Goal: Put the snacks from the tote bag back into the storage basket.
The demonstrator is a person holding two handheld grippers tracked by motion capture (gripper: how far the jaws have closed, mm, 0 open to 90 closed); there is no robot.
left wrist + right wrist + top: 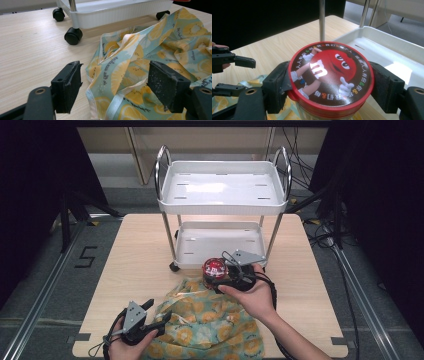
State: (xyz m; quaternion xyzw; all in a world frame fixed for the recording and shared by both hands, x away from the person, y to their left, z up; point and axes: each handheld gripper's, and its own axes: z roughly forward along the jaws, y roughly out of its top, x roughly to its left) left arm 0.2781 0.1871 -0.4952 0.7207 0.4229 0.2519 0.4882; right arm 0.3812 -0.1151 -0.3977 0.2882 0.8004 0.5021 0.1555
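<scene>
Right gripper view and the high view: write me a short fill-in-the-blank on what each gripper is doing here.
1. The right gripper is shut on the ____ with the red lid.
2. The left gripper is ____, its fingers either side of the lemon-print cloth bag.
3. The white cart has ____ shelves, both bare.

Missing words: jar; open; two
</scene>
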